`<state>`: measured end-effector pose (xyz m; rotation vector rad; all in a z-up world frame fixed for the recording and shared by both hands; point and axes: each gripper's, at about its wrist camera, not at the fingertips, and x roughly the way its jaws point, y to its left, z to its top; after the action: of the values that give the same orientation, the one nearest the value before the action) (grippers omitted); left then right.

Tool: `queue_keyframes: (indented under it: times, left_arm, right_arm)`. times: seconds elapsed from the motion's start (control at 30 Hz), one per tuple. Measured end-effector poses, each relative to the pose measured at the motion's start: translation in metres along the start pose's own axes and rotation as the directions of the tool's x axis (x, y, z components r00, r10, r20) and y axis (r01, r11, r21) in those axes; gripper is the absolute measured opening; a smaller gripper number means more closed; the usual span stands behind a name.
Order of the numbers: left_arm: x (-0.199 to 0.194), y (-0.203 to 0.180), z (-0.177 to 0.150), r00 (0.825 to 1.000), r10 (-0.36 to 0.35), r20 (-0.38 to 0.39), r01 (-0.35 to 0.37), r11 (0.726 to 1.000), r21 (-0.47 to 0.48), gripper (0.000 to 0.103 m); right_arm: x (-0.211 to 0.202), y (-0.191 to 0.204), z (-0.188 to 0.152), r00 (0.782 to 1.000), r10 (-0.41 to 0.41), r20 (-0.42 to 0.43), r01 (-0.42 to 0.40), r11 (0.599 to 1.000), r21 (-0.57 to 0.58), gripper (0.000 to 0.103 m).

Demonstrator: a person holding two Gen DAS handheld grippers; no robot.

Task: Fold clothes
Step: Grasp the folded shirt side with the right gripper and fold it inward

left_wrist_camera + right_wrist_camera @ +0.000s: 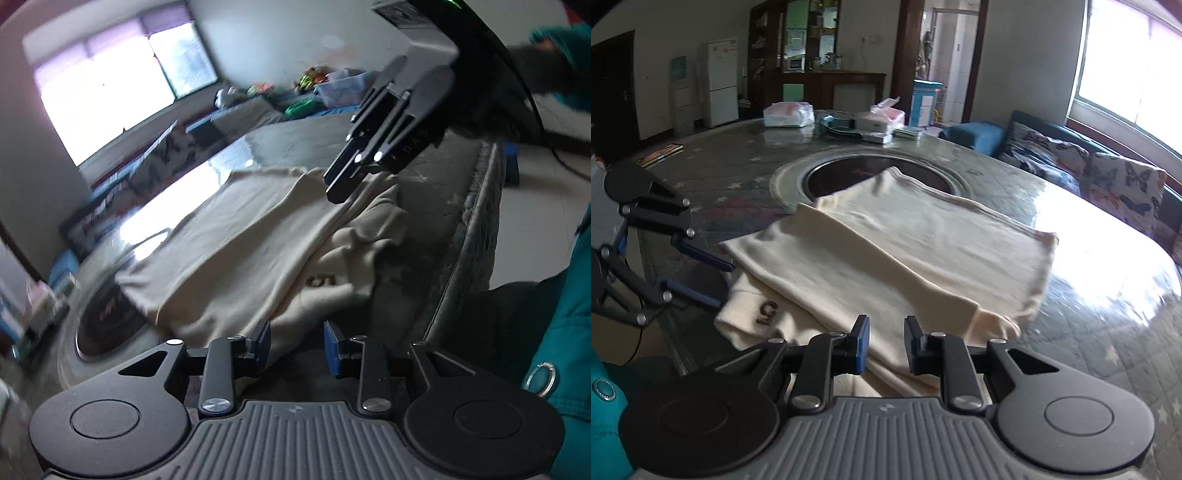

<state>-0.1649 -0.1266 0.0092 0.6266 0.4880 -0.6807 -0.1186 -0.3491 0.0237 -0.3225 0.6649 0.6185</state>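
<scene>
Left wrist view: the left gripper hovers released above the near edge of a cream shirt lying partly folded on the table — soft, light, likely to slump.

Right wrist view: the right gripper, also released and empty, faces the shirt's near hem — a doubled edge looks the surest hold.

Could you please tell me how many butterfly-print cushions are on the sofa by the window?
2. One cushion lies nearer the sofa's blue end; the other cushion sits further right, below the window. More may be hidden beyond the frame edge.
</scene>
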Motion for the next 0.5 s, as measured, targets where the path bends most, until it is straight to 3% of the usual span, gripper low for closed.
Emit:
queue_keyframes:
  times: [0.27,0.33,0.5]
  left_arm:
    - [0.015,-0.008,0.009,0.998,-0.01,0.057,0.008,0.999,0.045,0.035]
    - [0.016,-0.008,0.009,0.998,-0.017,0.066,0.015,0.999,0.039,0.014]
    - [0.02,0.018,0.013,0.997,-0.032,0.072,0.039,0.994,-0.1,0.009]
  right_arm:
    - [-0.01,0.002,-0.01,0.999,-0.012,-0.045,0.01,0.998,-0.061,0.029]
    - [-0.013,0.004,-0.012,0.998,-0.013,-0.054,0.008,0.996,-0.088,0.031]
    - [-0.024,0.011,-0.017,0.997,-0.013,-0.074,0.0,0.985,-0.172,0.042]
